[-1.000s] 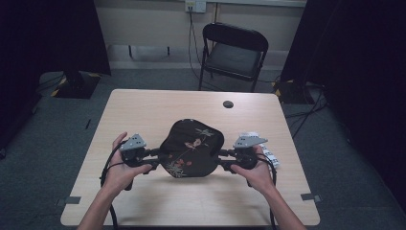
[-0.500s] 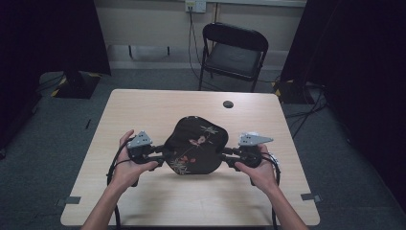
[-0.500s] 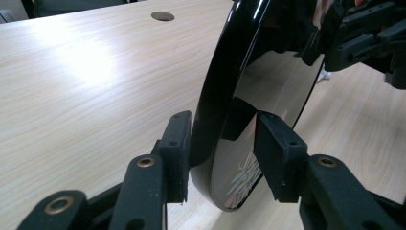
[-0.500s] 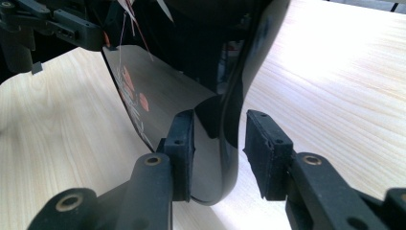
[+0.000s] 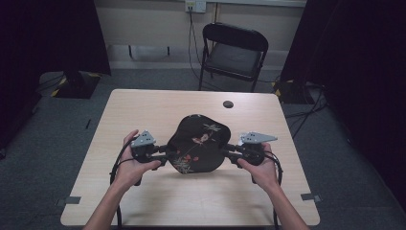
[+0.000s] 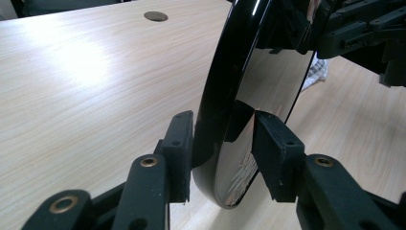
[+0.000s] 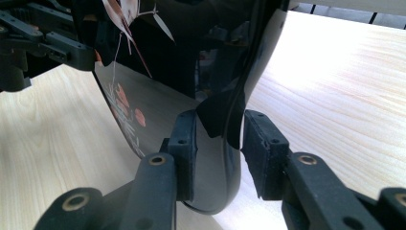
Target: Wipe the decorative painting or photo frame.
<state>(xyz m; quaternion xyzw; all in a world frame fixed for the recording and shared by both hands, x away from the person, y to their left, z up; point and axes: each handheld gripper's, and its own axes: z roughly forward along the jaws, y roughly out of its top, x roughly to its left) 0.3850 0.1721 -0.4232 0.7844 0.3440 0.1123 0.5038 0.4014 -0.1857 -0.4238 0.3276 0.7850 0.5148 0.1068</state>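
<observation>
Left gripper [image 5: 163,154] pinches the left rim of the black lacquered tray [image 5: 198,143]; right gripper [image 5: 229,152] has its jaws just closing onto the right rim, both pads against it. Tray sits mid-frame in the high view, tilted between the two grippers above the table [image 5: 143,110]. Tray's underside is hidden there; whether its lower edge touches the wood is unclear. Its upper part is cut off in both gripper views. Small dark disc [image 5: 228,104] lies upper centre of the table.
</observation>
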